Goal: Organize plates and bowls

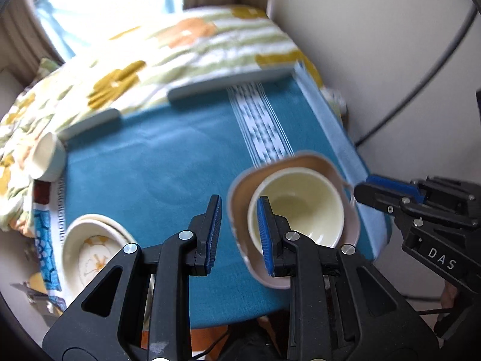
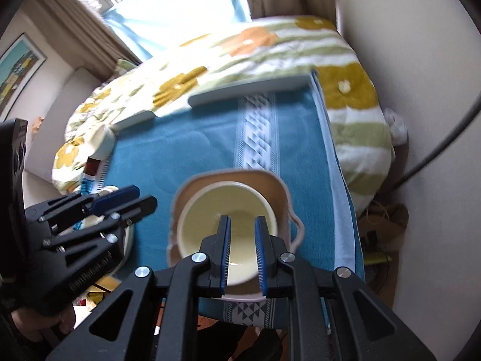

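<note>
A cream bowl (image 1: 300, 207) sits inside a pinkish-tan squarish plate (image 1: 240, 192) on the blue tablecloth; both also show in the right wrist view, the bowl (image 2: 207, 210) in the plate (image 2: 270, 186). My left gripper (image 1: 239, 210) is open above the cloth, its right finger over the bowl's near-left rim. My right gripper (image 2: 243, 225) hangs over the bowl's near rim, jaws a small gap apart with nothing between them; it also shows in the left wrist view (image 1: 375, 189). A cream dish with a yellow pattern (image 1: 93, 252) lies stacked at the near left.
A cream cup (image 1: 48, 156) lies on its side at the table's far-left corner. A floral quilt (image 1: 168, 48) covers the bed behind. Two pale flat boards (image 1: 231, 81) lie along the table's far edge. The wall (image 1: 390, 45) and a black cable are at the right.
</note>
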A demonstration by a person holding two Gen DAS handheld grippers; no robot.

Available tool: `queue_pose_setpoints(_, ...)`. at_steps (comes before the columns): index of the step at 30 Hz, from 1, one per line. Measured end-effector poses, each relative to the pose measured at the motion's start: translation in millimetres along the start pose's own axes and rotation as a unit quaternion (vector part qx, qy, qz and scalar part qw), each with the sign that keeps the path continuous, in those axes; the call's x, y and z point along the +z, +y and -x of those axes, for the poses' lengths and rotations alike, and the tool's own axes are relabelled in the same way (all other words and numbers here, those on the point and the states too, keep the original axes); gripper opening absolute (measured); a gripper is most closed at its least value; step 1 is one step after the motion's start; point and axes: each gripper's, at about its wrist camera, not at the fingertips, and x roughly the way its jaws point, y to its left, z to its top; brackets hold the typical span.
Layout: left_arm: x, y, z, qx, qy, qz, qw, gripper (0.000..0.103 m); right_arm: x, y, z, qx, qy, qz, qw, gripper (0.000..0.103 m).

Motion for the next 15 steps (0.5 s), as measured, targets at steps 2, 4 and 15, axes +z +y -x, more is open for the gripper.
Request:
queue_pose_setpoints(2,2.5,18.4,27.6,0.008,-0.039,0.031,0.9987,0.021,6.2,11.6,13.1,0.014,-0.019,0.027,0.999,0.015)
queue_pose_setpoints(4,1.8,35.3,54.0,0.031,-0.078,0.059,0.9947,0.025,9.9,24.1,26.6,0.038,-0.046,0.057,0.997,0.015)
queue_pose_setpoints(15,-33.0,119.3,123.5,0.146,-0.165,0.133,0.9662,0.103,39.2,105.4,28.5,0.142,-0.122,0.169,0.968,0.087)
